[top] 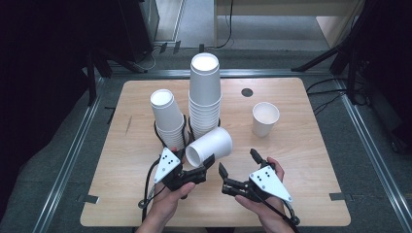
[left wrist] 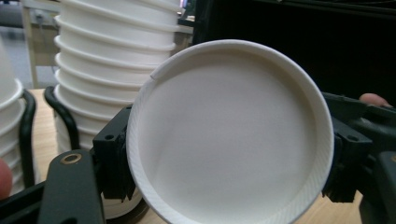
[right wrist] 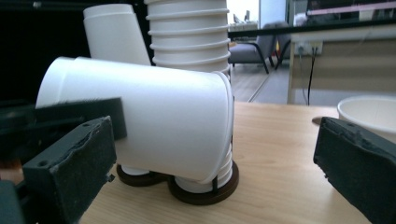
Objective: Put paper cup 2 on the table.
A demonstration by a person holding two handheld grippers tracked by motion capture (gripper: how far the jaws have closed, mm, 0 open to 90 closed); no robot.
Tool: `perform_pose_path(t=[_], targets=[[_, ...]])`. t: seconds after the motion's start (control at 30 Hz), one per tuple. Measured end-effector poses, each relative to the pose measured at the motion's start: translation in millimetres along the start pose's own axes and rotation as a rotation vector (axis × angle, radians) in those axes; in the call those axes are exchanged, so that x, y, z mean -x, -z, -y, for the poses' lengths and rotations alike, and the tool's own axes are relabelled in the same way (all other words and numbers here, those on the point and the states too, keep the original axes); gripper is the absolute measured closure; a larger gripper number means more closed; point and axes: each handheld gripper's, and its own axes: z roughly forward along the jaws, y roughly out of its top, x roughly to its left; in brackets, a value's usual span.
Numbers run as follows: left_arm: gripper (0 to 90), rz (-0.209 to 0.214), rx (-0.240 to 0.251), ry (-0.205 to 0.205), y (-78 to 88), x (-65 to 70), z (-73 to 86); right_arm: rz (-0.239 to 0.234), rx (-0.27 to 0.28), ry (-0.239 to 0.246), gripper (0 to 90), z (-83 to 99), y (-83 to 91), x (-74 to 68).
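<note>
A white paper cup (top: 210, 147) lies on its side in the air, and my left gripper (top: 204, 165) is shut on it near the rim. In the left gripper view the cup's open mouth (left wrist: 229, 135) faces the camera between the two black jaws. Behind it stand a tall stack of cups (top: 205, 92) and a shorter, leaning stack (top: 167, 119), both in dark ring holders. My right gripper (top: 238, 162) hovers just right of the held cup, open with nothing between its pads. From the right gripper view the held cup (right wrist: 154, 126) shows side-on in front of both stacks.
A single upright cup (top: 265, 119) stands at the right of the wooden table (top: 301, 160); its rim (right wrist: 369, 112) appears in the right gripper view. A small black disc (top: 247, 92) sits near the far edge. Brown ring bases (right wrist: 205, 193) hold the stacks.
</note>
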Motion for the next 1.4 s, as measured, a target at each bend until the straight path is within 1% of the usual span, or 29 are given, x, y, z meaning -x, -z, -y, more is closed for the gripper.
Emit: perform_pose_path(t=[0.1,0.13,0.17,0.2,0.27,0.37,0.47,0.5,0.53,0.63,0.67,0.73,0.77,0.8,0.83,0.87,0.9,0.97,1.03,1.07,1.1,1.17,1.2,1.23,1.3,1.33,1.37,1.4], targets=[[22.7,0.008,0.006,-0.008,-0.3,1.9,0.6,0.004,-0.019,-0.139,0.0,-1.6,1.9,3.6],[22.7,0.011,0.013,-0.005,-0.5,2.6,0.9,0.006,-0.025,-0.174,0.0,-1.6,2.4,4.2],[22.7,0.014,0.016,-0.007,-0.8,3.2,1.3,0.004,-0.038,-0.233,0.0,-1.0,3.2,4.7],[22.7,0.015,0.017,-0.006,-1.0,3.7,1.6,0.001,-0.044,-0.277,0.0,-0.4,3.8,5.0],[22.8,0.021,0.02,-0.004,-1.8,4.8,2.9,-0.015,-0.055,-0.343,0.0,0.8,4.2,4.8],[22.8,0.029,0.023,-0.003,-3.2,6.0,4.5,-0.031,-0.068,-0.415,0.0,1.6,4.6,3.4],[22.7,0.037,0.035,-0.003,-4.6,8.2,5.3,-0.027,-0.08,-0.501,0.0,2.4,5.7,3.8],[22.7,0.041,0.042,-0.004,-5.5,9.3,5.6,-0.026,-0.08,-0.517,0.0,2.7,6.1,4.3],[22.8,0.043,0.045,-0.005,-6.2,10.1,6.0,-0.026,-0.079,-0.549,0.0,3.0,6.4,4.8],[22.7,0.048,0.047,-0.005,-9.6,12.2,8.4,-0.037,-0.077,-0.619,0.0,3.5,7.6,6.8],[22.7,0.053,0.05,-0.009,-11.2,13.0,9.9,-0.041,-0.07,-0.649,0.0,3.4,8.2,8.0],[22.7,0.063,0.058,0.001,-13.8,14.8,11.9,-0.053,-0.061,-0.718,0.0,2.4,10.0,10.8],[22.7,0.071,0.061,0.003,-15.6,16.1,13.0,-0.058,-0.057,-0.746,0.0,2.0,10.7,12.0],[22.7,0.074,0.063,0.003,-16.8,17.2,13.7,-0.065,-0.053,-0.785,0.0,1.6,11.6,14.3],[22.7,0.077,0.062,-0.004,-18.6,19.3,14.8,-0.066,-0.052,-0.803,0.0,1.5,12.3,15.7],[22.7,0.081,0.064,-0.008,-20.1,21.1,15.7,-0.074,-0.047,-0.84,0.0,0.8,13.2,17.4],[22.7,0.087,0.064,-0.008,-21.2,23.0,16.6,-0.075,-0.047,-0.865,0.0,0.8,13.8,19.2],[22.7,0.097,0.064,-0.014,-23.3,26.2,18.4,-0.081,-0.058,-0.909,0.0,1.1,14.7,22.7],[22.7,0.103,0.064,-0.014,-24.7,29.1,19.8,-0.091,-0.071,-0.965,0.0,1.5,15.3,26.0],[22.7,0.106,0.063,-0.018,-25.3,29.9,20.4,-0.093,-0.069,-0.986,0.0,2.5,14.8,27.7],[22.7,0.11,0.063,-0.021,-26.0,31.1,21.1,-0.095,-0.079,-1.017,0.0,2.6,15.3,28.5],[22.7,0.115,0.065,-0.02,-27.1,33.4,22.8,-0.098,-0.079,-1.086,0.0,4.6,14.9,31.3],[22.7,0.113,0.068,-0.025,-27.3,33.8,23.6,-0.102,-0.078,-1.111,0.0,5.4,14.4,31.9],[22.7,0.112,0.067,-0.024,-27.4,34.2,24.0,-0.104,-0.077,-1.151,0.0,5.8,14.9,32.6],[22.7,0.114,0.071,-0.021,-27.6,34.9,24.9,-0.095,-0.047,-1.225,0.1,7.7,13.9,33.7],[22.6,0.115,0.069,-0.025,-27.5,35.1,25.2,-0.089,-0.038,-1.241,0.2,8.2,13.4,33.9],[22.7,0.116,0.071,-0.027,-27.6,35.6,25.5,-0.081,-0.04,-1.254,0.2,8.7,12.8,34.0],[22.7,0.116,0.072,-0.027,-27.5,36.1,25.7,-0.075,-0.042,-1.254,0.2,9.6,12.1,33.9]])
